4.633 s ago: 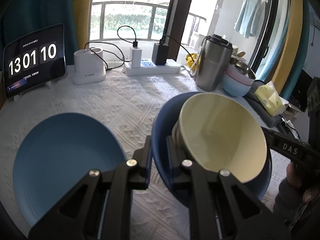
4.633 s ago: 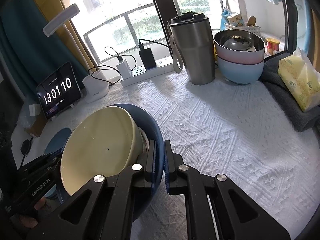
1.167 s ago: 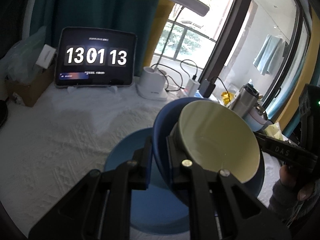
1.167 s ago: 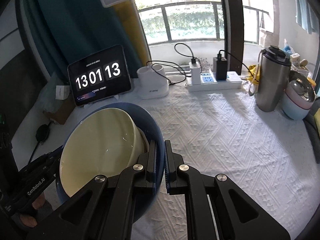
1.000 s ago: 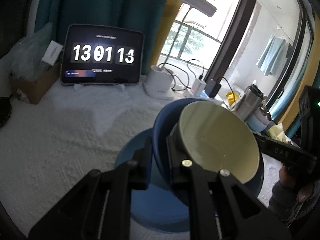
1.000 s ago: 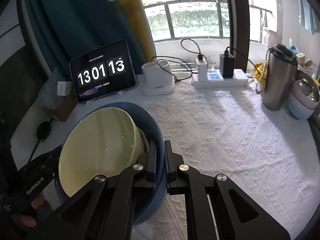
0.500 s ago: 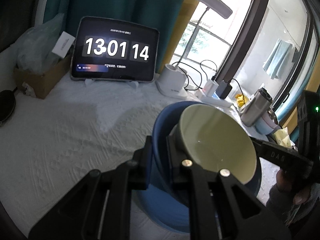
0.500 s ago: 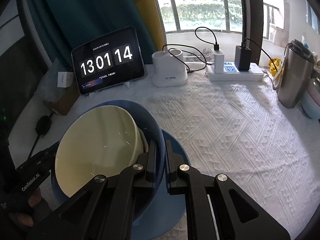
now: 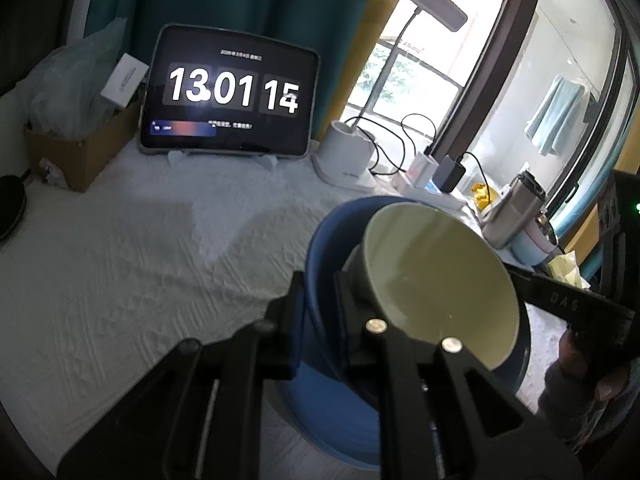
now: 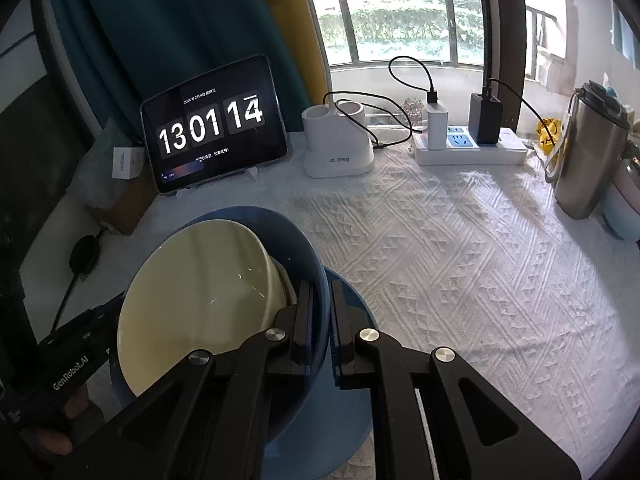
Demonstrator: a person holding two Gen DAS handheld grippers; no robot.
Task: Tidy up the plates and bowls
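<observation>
Glossy cream bowl (image 10: pixel 200 300) nests inside deep blue bowl (image 10: pixel 304 248)

White textured tablecloth (image 10: pixel 460 264) across the surface. At 11 o'clock in the right wrist view, propped tablet (image 10: pixel 214 124) with a flip clock reading 13 01 14; just left of it, cardboard box (image 9: pixel 80 152) with a small white box (image 10: pixel 127 163) on top. At 12 o'clock, white lamp base (image 10: pixel 338 146) with cables, then white power strip (image 10: pixel 470 148) carrying two chargers. At 2 o'clock, upright steel tumbler (image 10: pixel 586 152). At 9 o'clock, round black puck (image 10: pixel 84 256) on a cord.
</observation>
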